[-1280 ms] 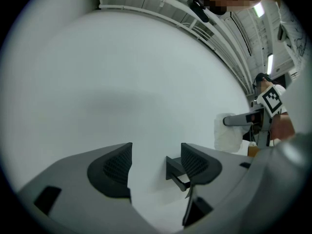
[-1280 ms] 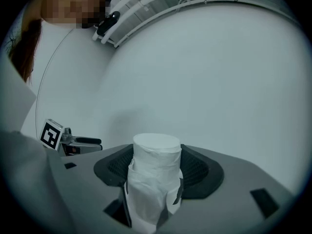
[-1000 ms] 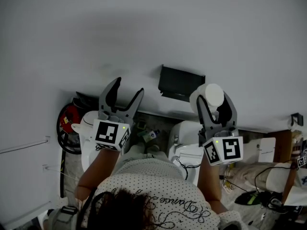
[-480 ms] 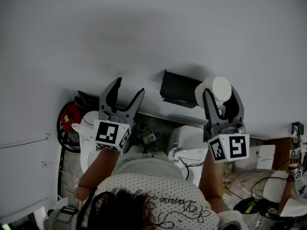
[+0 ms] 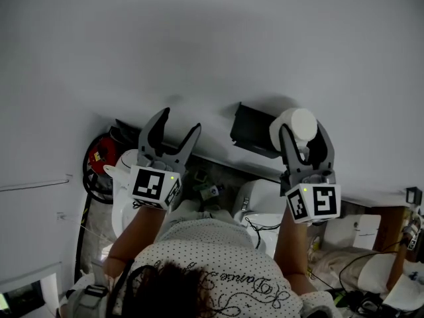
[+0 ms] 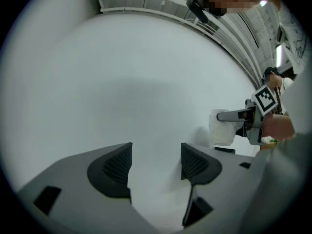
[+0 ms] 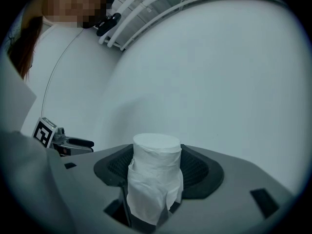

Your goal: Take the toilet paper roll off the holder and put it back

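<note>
Toilet paper roll (image 5: 296, 126) sits clamped between the jaws of the right gripper (image 5: 303, 138), held at the right end of the black holder (image 5: 255, 130) that is fixed to the pale wall (image 5: 199, 45). In the head view the roll overlaps the holder's right edge, and I cannot tell whether the two touch. The right gripper view shows the roll (image 7: 155, 179) standing on end between the two dark ribbed pads of the right gripper (image 7: 156, 167), both pads pressed against its sides, with a loose sheet of paper hanging down its front. To the left of the holder, well apart from it, the left gripper (image 5: 179, 121) points at the bare wall with its jaws spread and nothing between them. The left gripper view confirms this: only plain wall shows in the gap of the left gripper (image 6: 156, 162), and off to its right the right gripper (image 6: 243, 116) appears with the white roll (image 6: 222, 128) in its grasp. Below the holder a white toilet (image 5: 262, 204) stands against the wall.
</note>
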{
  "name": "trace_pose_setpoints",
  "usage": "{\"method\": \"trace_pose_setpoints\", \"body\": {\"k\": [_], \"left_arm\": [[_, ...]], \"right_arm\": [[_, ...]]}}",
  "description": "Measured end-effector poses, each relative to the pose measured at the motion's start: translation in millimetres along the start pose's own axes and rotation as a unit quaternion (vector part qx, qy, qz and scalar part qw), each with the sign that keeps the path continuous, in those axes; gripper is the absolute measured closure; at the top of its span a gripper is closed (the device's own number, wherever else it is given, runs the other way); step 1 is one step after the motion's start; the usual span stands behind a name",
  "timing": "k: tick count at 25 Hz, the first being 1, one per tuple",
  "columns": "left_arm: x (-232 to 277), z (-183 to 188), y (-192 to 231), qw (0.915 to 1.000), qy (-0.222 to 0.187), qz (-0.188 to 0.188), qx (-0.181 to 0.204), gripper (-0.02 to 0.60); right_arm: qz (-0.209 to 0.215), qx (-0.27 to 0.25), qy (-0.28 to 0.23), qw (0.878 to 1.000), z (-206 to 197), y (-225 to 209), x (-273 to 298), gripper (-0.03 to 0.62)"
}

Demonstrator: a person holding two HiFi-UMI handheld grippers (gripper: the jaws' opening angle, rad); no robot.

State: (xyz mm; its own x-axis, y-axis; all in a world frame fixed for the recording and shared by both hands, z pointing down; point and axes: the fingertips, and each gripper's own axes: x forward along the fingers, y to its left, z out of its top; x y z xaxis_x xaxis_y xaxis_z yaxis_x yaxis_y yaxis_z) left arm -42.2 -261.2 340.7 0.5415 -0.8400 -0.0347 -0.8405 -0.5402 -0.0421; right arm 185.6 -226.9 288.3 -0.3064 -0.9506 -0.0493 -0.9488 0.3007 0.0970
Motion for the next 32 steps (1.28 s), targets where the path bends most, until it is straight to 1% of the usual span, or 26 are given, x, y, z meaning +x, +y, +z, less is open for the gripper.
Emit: {"method": "trace_pose_setpoints", "body": {"k": [5,18,25,32], "left_arm": [[-3,-7,6,0.9999,0.009,0.008,0.001,0.282],[-9,-12,17,0.9996,0.014,0.024,0.002,0.282],[-13,-15,18,0.9996,0.016,0.025,0.002,0.282],[-13,-19,14,0.9996,0.021,0.019,0.001,0.282]], "right_arm": [[0.005,0.004,0.004,1.000,-13,-1,10,0.303],[0.010,0.002,0.022,1.000,-46,2,30,0.301],[0.009,0.004,0.042,0.999,-61,8,33,0.299],[0.004,0.004,0.040,0.999,-65,7,34,0.298]]}}
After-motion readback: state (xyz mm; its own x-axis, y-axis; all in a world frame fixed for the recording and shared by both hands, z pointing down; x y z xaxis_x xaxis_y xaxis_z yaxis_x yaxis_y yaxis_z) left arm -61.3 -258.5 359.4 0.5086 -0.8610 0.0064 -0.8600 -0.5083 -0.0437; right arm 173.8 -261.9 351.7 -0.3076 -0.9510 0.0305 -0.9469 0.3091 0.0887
